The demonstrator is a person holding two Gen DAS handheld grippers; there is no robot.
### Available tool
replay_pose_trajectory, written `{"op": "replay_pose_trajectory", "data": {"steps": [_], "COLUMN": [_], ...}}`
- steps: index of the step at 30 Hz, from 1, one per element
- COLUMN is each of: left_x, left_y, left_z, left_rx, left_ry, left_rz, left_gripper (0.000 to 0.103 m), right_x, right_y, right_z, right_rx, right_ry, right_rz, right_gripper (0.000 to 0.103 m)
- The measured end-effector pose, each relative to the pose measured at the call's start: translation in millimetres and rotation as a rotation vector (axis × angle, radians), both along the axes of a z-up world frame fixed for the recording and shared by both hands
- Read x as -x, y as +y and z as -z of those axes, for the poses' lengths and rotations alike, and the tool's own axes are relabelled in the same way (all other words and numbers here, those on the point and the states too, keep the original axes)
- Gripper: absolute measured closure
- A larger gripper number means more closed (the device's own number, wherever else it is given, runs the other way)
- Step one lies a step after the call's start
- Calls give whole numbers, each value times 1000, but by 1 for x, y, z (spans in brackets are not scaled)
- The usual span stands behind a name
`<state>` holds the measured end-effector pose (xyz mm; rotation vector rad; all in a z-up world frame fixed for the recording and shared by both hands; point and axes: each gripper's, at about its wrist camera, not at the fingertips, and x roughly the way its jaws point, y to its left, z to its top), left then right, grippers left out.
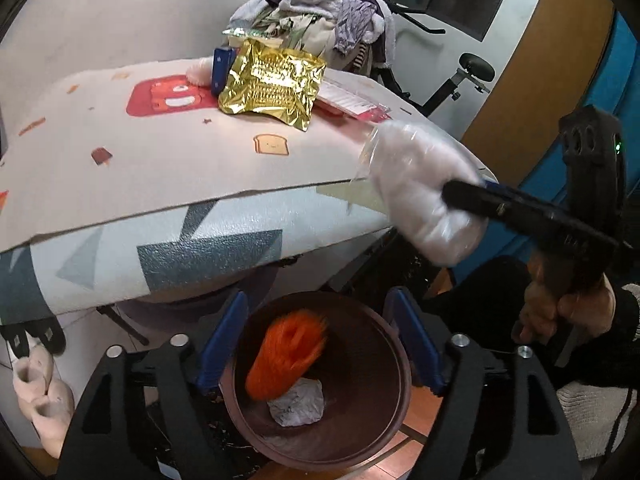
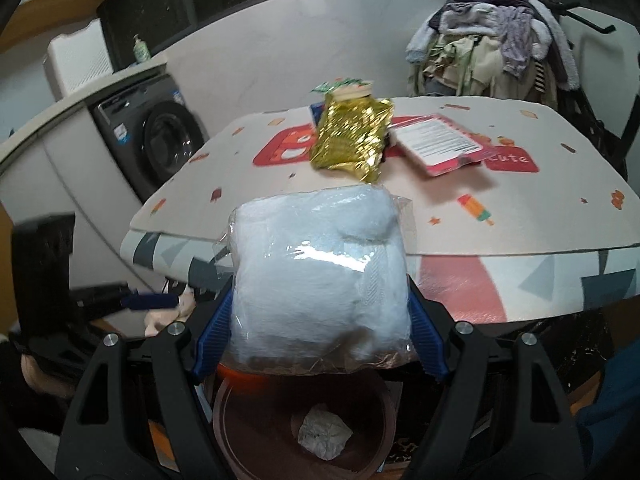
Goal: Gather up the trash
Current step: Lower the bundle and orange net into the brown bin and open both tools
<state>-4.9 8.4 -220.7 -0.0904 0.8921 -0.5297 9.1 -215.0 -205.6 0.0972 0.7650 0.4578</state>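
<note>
My right gripper is shut on a clear plastic bag of white fluff, held off the table's front edge above a dark brown bin. The bag and the right gripper also show in the left wrist view. My left gripper is open and empty above the bin. An orange fuzzy item and a crumpled white paper lie in the bin. A gold foil wrapper lies on the table, and also shows in the right wrist view.
A pink-edged card packet and a blue item lie by the gold wrapper, with a green packet behind it. A clothes pile stands behind the table. A washing machine is at the left. Slippers lie on the floor.
</note>
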Motion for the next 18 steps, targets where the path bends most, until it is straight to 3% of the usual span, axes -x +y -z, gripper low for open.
{"op": "replay_pose_trajectory", "data": {"steps": [7, 13, 18], "left_x": [11, 25, 33], "left_y": [14, 29, 39], "left_z": [-19, -23, -19], "left_rx": [-67, -126, -131], "left_ry": [-113, -174, -193], "left_rz": [-59, -120, -166], "left_gripper": [13, 9, 8], "right_x": [8, 14, 12], "right_y": [12, 31, 45], "right_z": [18, 46, 62], "right_rx": [25, 82, 130], "right_ry": [45, 110, 152], "right_rz": [-34, -108, -156], "right_gripper": [26, 26, 26]}}
